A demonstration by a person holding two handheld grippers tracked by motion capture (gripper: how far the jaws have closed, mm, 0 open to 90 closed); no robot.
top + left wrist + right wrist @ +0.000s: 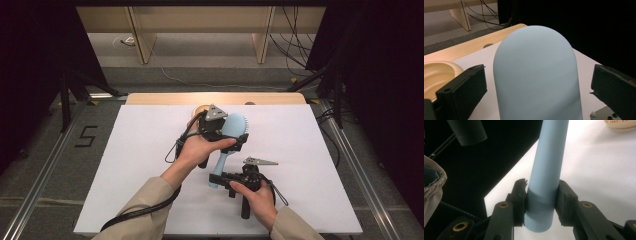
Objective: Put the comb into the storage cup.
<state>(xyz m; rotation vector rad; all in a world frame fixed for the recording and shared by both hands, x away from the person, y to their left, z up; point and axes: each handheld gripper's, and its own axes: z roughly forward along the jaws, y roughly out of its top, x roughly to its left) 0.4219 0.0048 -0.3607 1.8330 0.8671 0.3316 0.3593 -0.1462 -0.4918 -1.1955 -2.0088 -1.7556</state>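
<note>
A light blue hairbrush [235, 126] is held above the white board, its head toward the far side. My right gripper [216, 179] is shut on the end of its handle [546, 165], with both pads pressed against the round shaft, as the right gripper view [541, 200] shows. My left gripper [220, 127] is at the brush head. In the left gripper view its jaws [536, 85] stand open on either side of the smooth back of the head [536, 75], with a gap on each side.
A cream round dish [201, 109] sits at the far edge of the white board [145, 150], just behind the left gripper, also seen as a dish [436, 72]. The board lies on a wooden table [165, 98]. Cables trail from both grippers.
</note>
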